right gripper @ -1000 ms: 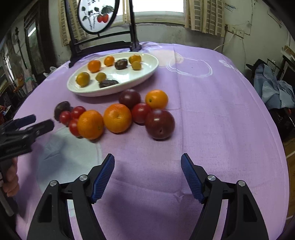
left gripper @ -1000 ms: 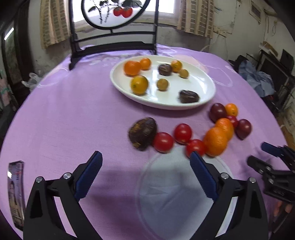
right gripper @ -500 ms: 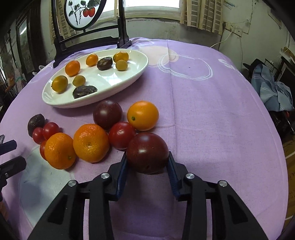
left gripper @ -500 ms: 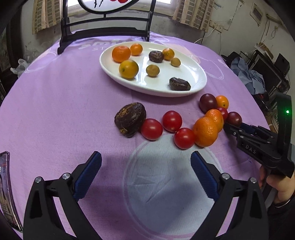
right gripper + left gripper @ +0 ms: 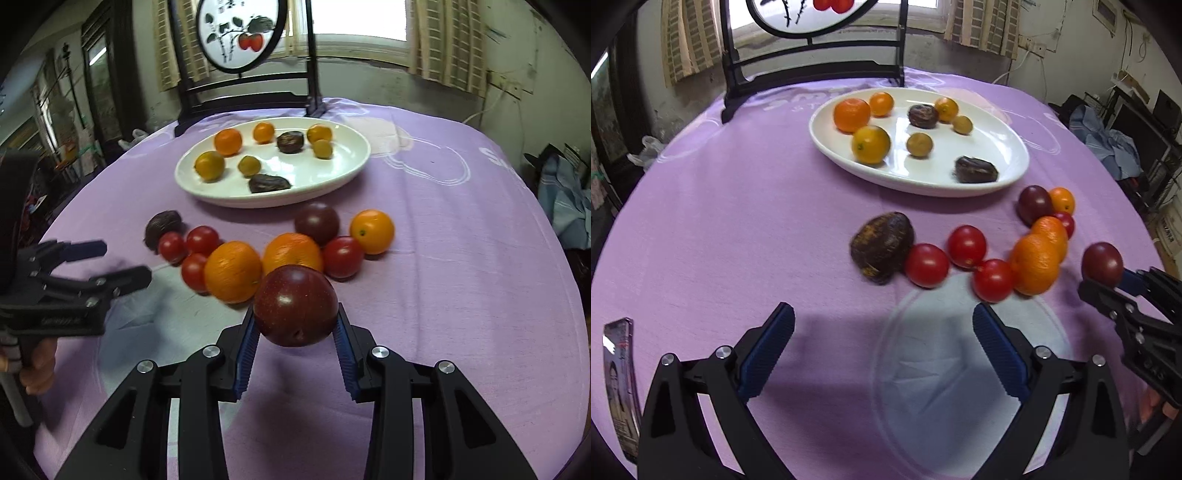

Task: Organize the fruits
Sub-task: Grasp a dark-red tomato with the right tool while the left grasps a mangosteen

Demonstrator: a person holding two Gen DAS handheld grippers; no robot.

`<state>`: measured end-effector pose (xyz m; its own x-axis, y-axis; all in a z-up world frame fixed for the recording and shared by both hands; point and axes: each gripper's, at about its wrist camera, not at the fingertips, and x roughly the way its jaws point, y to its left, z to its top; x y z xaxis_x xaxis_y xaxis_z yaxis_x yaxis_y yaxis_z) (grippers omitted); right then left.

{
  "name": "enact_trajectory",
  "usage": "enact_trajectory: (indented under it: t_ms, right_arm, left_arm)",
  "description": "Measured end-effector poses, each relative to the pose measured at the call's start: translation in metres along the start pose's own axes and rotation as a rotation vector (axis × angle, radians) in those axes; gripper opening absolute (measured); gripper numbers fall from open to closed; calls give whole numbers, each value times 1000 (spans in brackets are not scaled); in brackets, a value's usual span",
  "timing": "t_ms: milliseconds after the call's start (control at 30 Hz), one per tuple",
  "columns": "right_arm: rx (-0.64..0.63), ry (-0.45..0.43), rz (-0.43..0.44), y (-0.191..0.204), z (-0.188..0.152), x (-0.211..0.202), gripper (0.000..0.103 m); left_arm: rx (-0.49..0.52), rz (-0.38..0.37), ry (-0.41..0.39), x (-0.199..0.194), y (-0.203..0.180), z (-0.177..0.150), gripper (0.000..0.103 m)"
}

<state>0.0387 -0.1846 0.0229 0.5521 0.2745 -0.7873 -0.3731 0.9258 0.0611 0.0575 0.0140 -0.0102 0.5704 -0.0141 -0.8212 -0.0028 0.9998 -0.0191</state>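
My right gripper [image 5: 294, 309] is shut on a dark red plum [image 5: 295, 295] and holds it just above the purple cloth, in front of the loose fruit. In the left wrist view the same plum [image 5: 1102, 263] sits at the tips of the right gripper [image 5: 1106, 282], apart from the cluster. Two oranges [image 5: 232, 271], three red tomatoes [image 5: 927, 265], a second dark plum [image 5: 317, 221], a small orange [image 5: 372, 230] and a wrinkled brown fruit [image 5: 882, 245] lie on the cloth. My left gripper [image 5: 882, 310] stands open over a pale patch, nothing between its fingers.
A white oval plate [image 5: 923, 189] further back holds several small oranges and dark fruits. A black chair [image 5: 251, 92] stands behind the round table. A phone-like card [image 5: 618, 384] lies at the left table edge. A person's hand [image 5: 37, 369] holds the left gripper's handle.
The right gripper moved up to the dark red plum, shut on it and lifted it away from the cluster. The left gripper stayed open and barely shifted.
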Motion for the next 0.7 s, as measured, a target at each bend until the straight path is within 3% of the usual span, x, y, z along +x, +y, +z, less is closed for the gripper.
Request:
enact_trajectory:
  t_ms: [200, 400, 700]
  right_arm:
    - [-10, -9, 1, 2, 0, -5, 40]
    - [-28, -18, 10, 7, -1, -9, 40]
    - [-46, -13, 23, 12, -3, -9, 40]
  left_arm:
    - [71, 72, -16, 6, -1, 1, 94]
    - [70, 113, 21, 20, 10, 2, 75]
    - [68, 140, -15, 29, 6, 7, 75]
